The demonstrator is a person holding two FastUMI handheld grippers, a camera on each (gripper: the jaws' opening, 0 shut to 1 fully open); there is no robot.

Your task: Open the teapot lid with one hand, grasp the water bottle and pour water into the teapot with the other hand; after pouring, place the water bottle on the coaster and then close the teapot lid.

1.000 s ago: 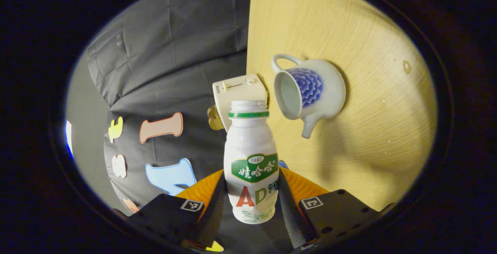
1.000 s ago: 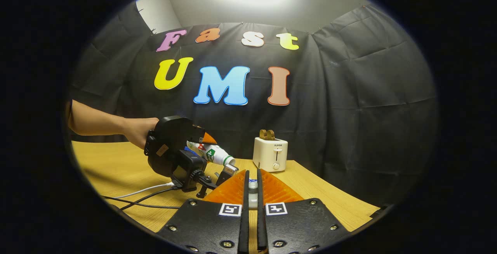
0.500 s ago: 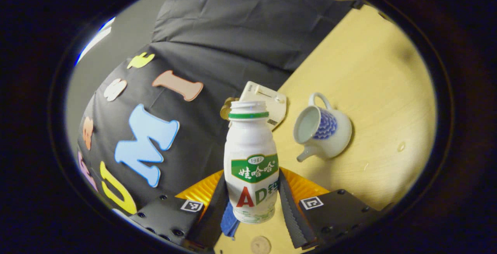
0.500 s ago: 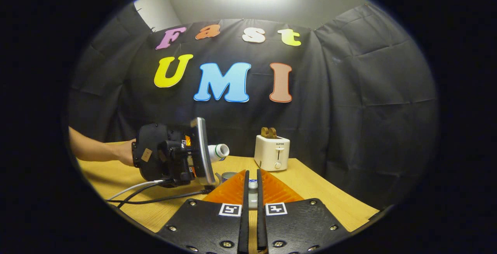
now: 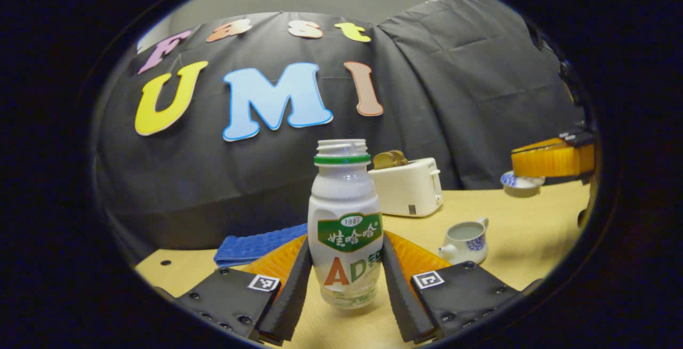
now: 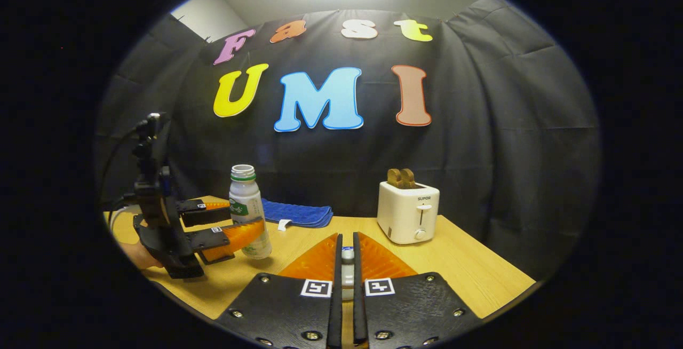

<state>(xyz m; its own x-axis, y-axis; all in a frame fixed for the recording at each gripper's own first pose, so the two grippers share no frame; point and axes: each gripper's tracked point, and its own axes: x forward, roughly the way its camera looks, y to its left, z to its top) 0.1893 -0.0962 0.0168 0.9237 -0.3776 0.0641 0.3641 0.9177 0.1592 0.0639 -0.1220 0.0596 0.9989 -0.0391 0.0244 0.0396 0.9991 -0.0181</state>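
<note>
A white water bottle point(image 5: 344, 221) with a green label and no cap stands upright, and my left gripper point(image 5: 345, 239) is shut on its lower half. From the right gripper view the bottle point(image 6: 248, 215) is at the table's left with that gripper point(image 6: 243, 218) around it; its base is at or just above the tabletop. The white teapot point(image 5: 467, 239) with a blue flower pattern sits open to the bottle's right. My right gripper point(image 6: 347, 242) is shut on the knob of the teapot lid point(image 5: 522, 182), holding it above the table at the far right.
A white toaster point(image 6: 408, 213) with bread in it stands at the back of the wooden table point(image 6: 453, 263). A folded blue cloth point(image 6: 296, 213) lies behind the bottle. A person's hand point(image 6: 140, 255) holds the left gripper, with cables trailing off it.
The left gripper has swung the bottle from tipped over the teapot back to upright and carried it left, away from the teapot. The right gripper still holds the lid, almost unmoved.
</note>
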